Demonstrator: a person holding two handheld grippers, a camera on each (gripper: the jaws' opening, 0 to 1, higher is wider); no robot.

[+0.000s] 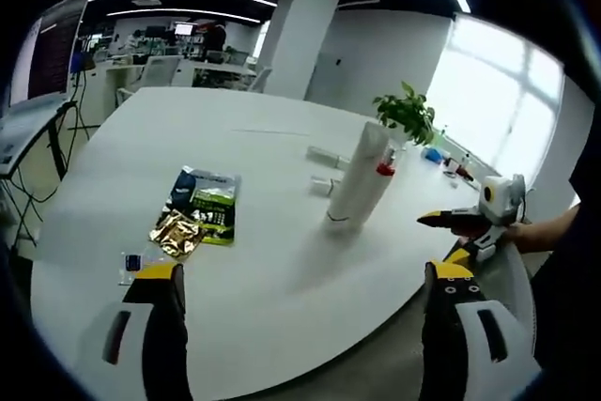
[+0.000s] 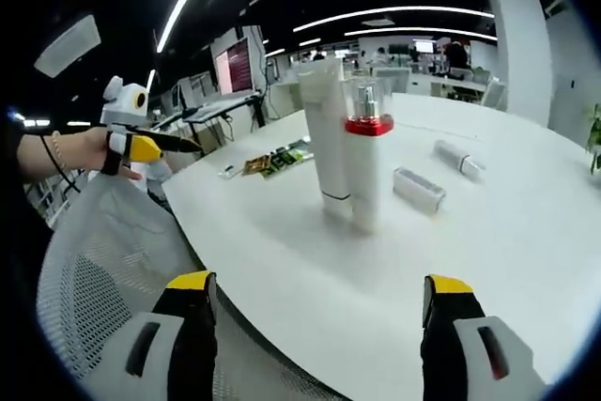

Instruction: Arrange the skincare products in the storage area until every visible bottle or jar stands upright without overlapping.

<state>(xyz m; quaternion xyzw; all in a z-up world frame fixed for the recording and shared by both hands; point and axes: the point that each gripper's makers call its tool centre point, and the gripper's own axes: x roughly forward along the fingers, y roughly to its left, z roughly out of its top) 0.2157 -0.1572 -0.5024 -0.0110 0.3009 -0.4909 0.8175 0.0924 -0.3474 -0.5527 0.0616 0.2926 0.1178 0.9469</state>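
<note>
A tall white tube (image 1: 359, 176) stands upright on the white table (image 1: 263, 298), with a white pump bottle (image 1: 385, 168) with a red band touching its far side. In the right gripper view the tube (image 2: 324, 133) and the red-banded bottle (image 2: 366, 152) stand side by side. Past them lie a white box-shaped item (image 2: 419, 189) and a small white tube (image 2: 458, 158), both on their sides. My left gripper (image 1: 305, 274) is open off the table's near edge, holding nothing. My right gripper (image 2: 319, 284) is open and holds nothing, short of the bottles.
A green packet (image 1: 208, 206), a gold packet (image 1: 177, 230) and a small sachet (image 1: 131, 265) lie flat at the table's left. A potted plant (image 1: 408, 115) stands behind the bottles. A white mesh chair (image 2: 113, 269) sits by the table edge. Desks and monitors fill the background.
</note>
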